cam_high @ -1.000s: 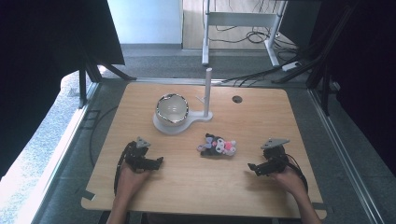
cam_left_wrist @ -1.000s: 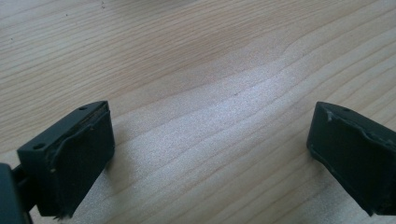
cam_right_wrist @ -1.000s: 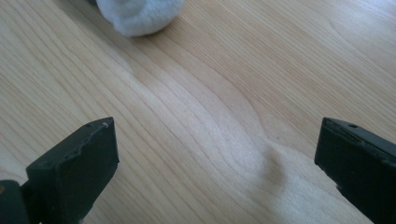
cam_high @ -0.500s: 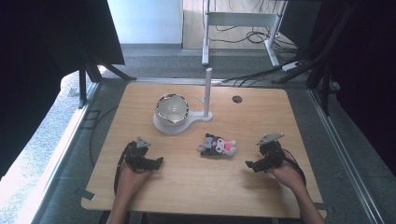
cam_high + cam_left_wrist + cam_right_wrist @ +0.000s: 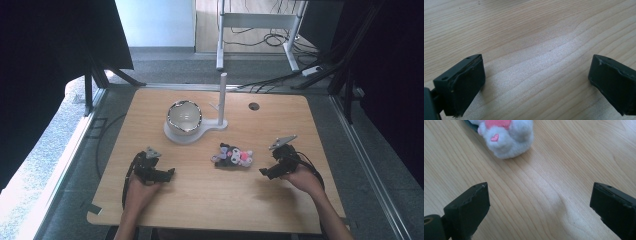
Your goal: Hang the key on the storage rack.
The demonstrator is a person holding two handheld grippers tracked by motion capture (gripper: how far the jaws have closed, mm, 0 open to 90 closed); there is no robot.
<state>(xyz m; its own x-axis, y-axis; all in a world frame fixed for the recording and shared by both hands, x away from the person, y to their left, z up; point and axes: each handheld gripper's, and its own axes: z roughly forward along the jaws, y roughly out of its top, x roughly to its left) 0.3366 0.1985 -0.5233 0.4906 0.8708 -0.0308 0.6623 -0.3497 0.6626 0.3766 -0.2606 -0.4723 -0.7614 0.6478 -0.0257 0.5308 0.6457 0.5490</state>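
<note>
Nearest, the left gripper point(image 5: 167, 173) and right gripper point(image 5: 264, 172) sit low over the pale wooden table point(image 5: 150, 210), both with jaws spread wide and holding nothing. Between them lies a plush toy point(image 5: 232, 155). Beyond stands a bowl point(image 5: 184, 116) on a white stand point(image 5: 222, 100), then grey floor with cables point(image 5: 270, 37). Since a second ago, the right gripper has edged leftward, toward the toy.

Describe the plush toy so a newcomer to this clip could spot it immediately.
On the wooden table, look in front of the white stand carrying the metal bowl. The plush toy lies there, the sole soft thing: black, white and pink.
</note>
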